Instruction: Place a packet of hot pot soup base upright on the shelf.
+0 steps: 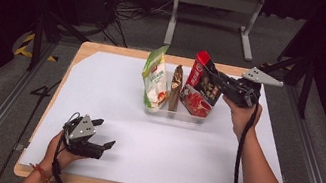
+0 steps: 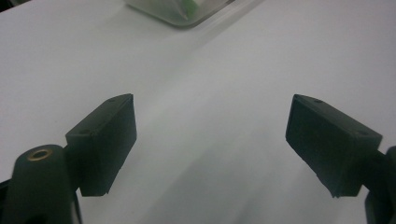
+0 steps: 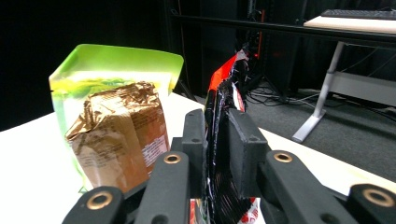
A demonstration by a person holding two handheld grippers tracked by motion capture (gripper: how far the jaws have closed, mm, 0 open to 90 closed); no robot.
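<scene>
A clear tray (image 1: 174, 115) at the table's far middle holds three upright packets: a green bag (image 1: 156, 77), a thin brown packet (image 1: 176, 86) and a red snack packet (image 1: 201, 85). My right gripper (image 1: 216, 80) comes in from the right, and its jaws stand on either side of the red packet's upper edge. In the right gripper view the pads (image 3: 243, 144) lie against the red packet (image 3: 224, 79), with the brown packet (image 3: 121, 130) and green bag (image 3: 116, 60) to its left. My left gripper (image 1: 105, 133) rests near the front left, open (image 2: 210, 126) with nothing between its jaws.
A white sheet (image 1: 115, 93) covers the wooden table. A corner of the clear tray (image 2: 173, 11) shows at the top of the left gripper view. Beyond the table's far edge stand a grey desk frame (image 1: 213, 9) and floor cables.
</scene>
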